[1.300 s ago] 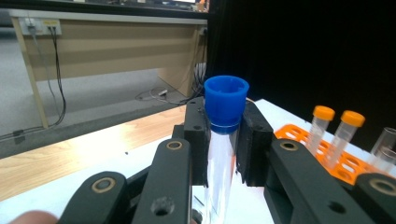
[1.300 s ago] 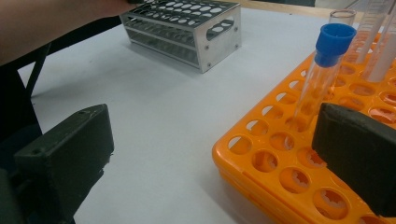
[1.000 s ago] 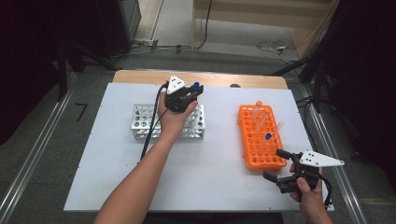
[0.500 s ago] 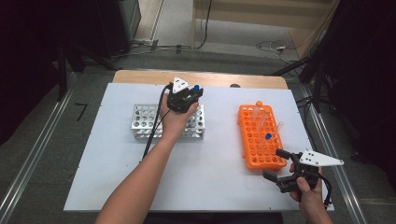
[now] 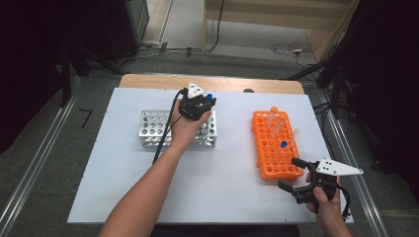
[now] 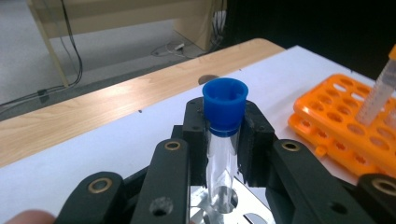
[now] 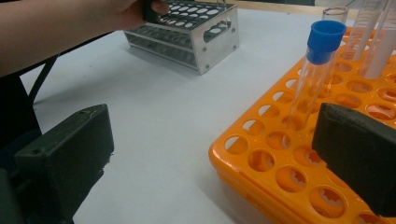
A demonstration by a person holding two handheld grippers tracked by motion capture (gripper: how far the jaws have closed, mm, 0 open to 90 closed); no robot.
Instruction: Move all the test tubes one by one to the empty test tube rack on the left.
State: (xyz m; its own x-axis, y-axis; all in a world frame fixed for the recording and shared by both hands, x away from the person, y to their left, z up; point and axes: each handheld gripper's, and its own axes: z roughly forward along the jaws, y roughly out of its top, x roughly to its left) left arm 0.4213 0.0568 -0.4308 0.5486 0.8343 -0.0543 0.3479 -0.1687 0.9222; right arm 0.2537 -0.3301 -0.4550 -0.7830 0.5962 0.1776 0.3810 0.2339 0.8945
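1. A white table top [image 5: 123, 192] fills the middle of the high view, with a strip of wooden edge [image 5: 237, 83] along its far side and grey floor with cables beyond, toward the top of the frame.
2. Just left of centre in the high view stands a metal tube rack [image 5: 153, 128]; the person's left forearm [image 5: 143, 197] rises from the bottom edge to it.
3. The left gripper [image 5: 196, 104] sits over the right-hand end of that rack, its grey three-cornered plate uppermost.
4. In the left gripper view, the black jaws are clamped on a clear blue-capped tube [image 6: 224, 135], pads pressing on the glass just below the cap.
5. The tube stands upright in the centre of that view, its lower end at a hole of the metal rack seen at the bottom edge; whether it sits in the hole cannot be told.
6. Right of centre in the high view lies an orange tube rack [image 5: 269, 158] holding several tubes, among them a second blue-capped tube [image 5: 283, 144].
7. The right gripper [image 5: 295, 178] rests at the lower right of the high view, just beside the orange rack's near end.
8. In the right gripper view its jaws stand wide apart with nothing between them, one pad at lower left, the other at lower right in front of the orange rack.
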